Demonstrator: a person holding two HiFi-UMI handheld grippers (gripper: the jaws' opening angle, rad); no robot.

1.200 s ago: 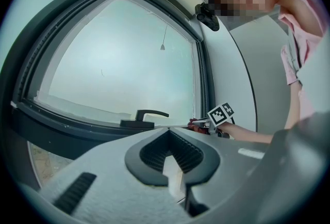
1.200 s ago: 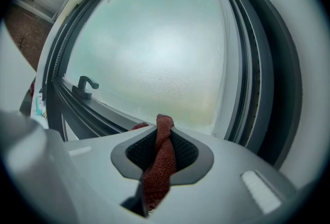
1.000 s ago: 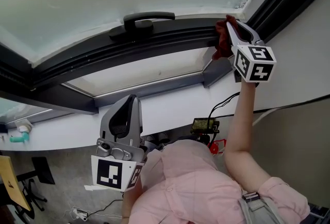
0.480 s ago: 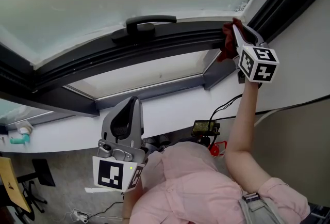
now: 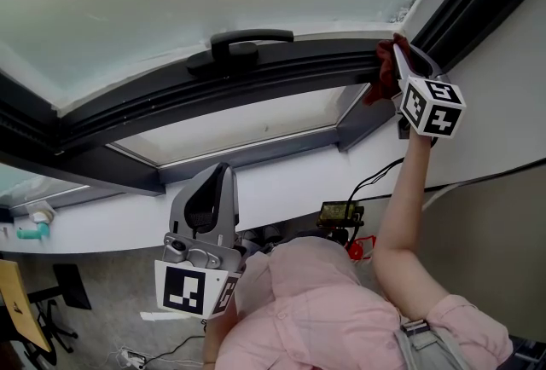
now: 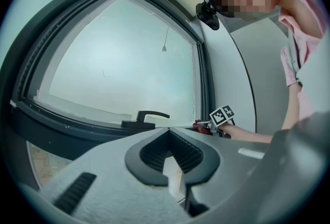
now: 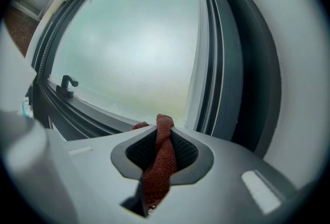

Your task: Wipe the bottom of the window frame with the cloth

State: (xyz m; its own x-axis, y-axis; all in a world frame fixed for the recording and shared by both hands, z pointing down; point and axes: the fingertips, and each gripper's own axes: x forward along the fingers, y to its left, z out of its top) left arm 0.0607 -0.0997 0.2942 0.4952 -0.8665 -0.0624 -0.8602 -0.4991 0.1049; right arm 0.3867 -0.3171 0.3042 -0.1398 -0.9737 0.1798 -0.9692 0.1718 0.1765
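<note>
Right gripper (image 5: 397,53), clamped on the red cloth (image 5: 380,80), presses it into the right-hand corner of the window frame's bottom rail (image 5: 290,61), so the run towards the handle (image 5: 243,43) likely remains, while the left gripper (image 5: 203,205) hangs closed and empty.

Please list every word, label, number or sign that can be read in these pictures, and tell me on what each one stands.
No words or numbers can be read in any view.
Marker cubes on the left gripper and the right gripper: black-and-white square patterns only, no letters.
Cloth in the right gripper: no label shows.
Small box below the sill: any print is too small to read.
</note>
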